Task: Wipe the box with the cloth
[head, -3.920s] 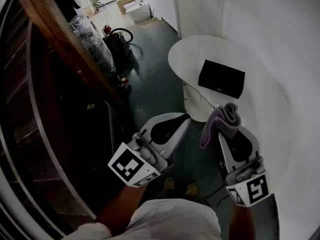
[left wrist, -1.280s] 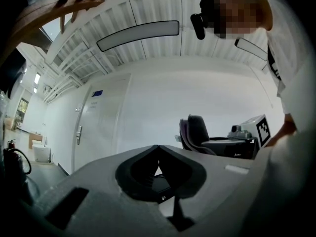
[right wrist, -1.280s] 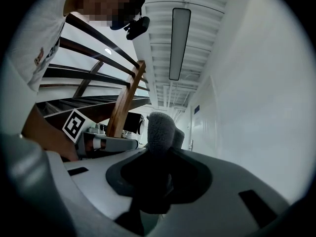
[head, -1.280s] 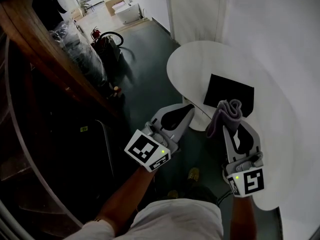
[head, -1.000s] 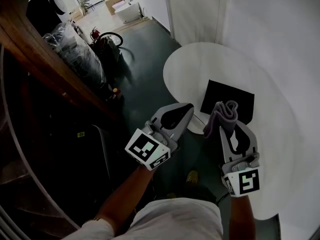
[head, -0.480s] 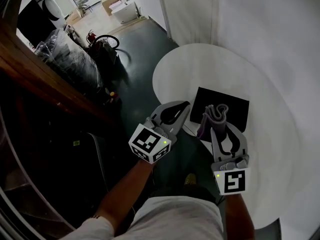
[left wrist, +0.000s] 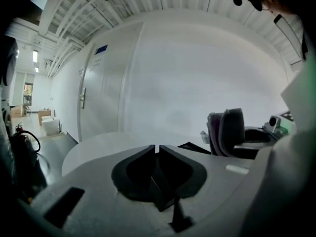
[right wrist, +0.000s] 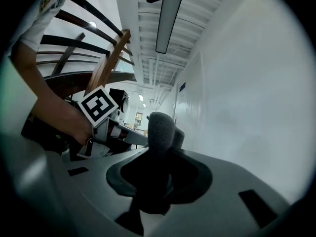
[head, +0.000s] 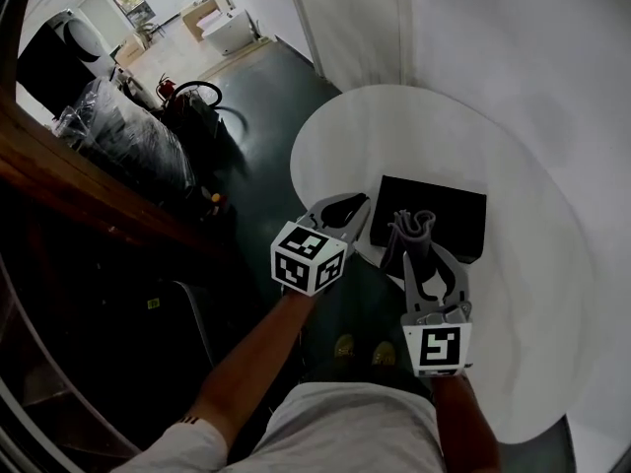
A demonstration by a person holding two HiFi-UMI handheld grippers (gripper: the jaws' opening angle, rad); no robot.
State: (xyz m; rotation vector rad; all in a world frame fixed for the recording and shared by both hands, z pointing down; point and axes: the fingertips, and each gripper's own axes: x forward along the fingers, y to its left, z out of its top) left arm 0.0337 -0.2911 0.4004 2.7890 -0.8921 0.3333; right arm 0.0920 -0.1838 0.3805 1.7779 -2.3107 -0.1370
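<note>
A flat black box [head: 434, 215] lies on the round white table [head: 532, 304]. My right gripper [head: 411, 233] is shut on a folded grey-purple cloth [head: 408, 227], which hangs just above the box's near edge. In the right gripper view the cloth [right wrist: 160, 132] stands up between the jaws and hides the box. My left gripper [head: 347, 207] is shut with nothing in it, held off the table's left rim, a little left of the box. In the left gripper view the jaws meet at my left gripper [left wrist: 157, 147], with the cloth [left wrist: 227, 132] at the right and a corner of the box [left wrist: 190, 146] beyond.
A white wall and a door [head: 345, 18] stand behind the table. A dark floor [head: 251, 116] stretches to the left, with bagged items [head: 128, 141] and a wooden stair rail [head: 79, 185] beside it. The person's shoes [head: 360, 348] show below the table's edge.
Both grippers have come closer to the table. The cloth has moved from in front of the box to just over its near edge. The left gripper has stayed shut and empty.
</note>
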